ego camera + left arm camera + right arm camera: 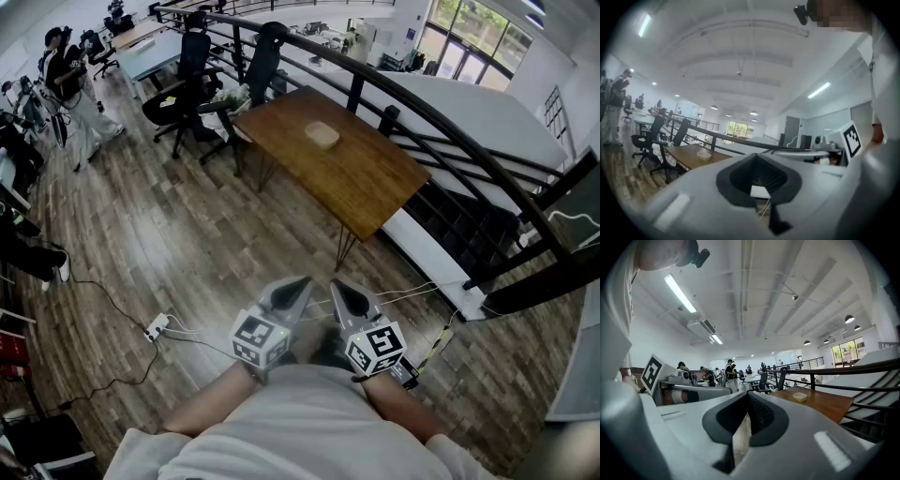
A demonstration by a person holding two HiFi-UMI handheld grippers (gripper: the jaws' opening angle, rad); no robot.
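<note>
Both grippers parked close to the chest, empty

left gripper (298, 284) and right gripper (337, 286) are sitting side by side, each with its jaws pressed together on nothing; the small plastic container (322, 134) is resting on the wooden table (375, 183), well apart ahead of them

Tabletop tray (322, 133), contents too small

Left gripper (289, 296), lower centre: grey, black-and-white square pattern.
Right gripper (346, 300), lower centre: the same.
Table (375, 183), upper centre: warm brown wood grain.
Tray (322, 134): pale beige.
Floor (178, 239): grey-brown planks.
</note>
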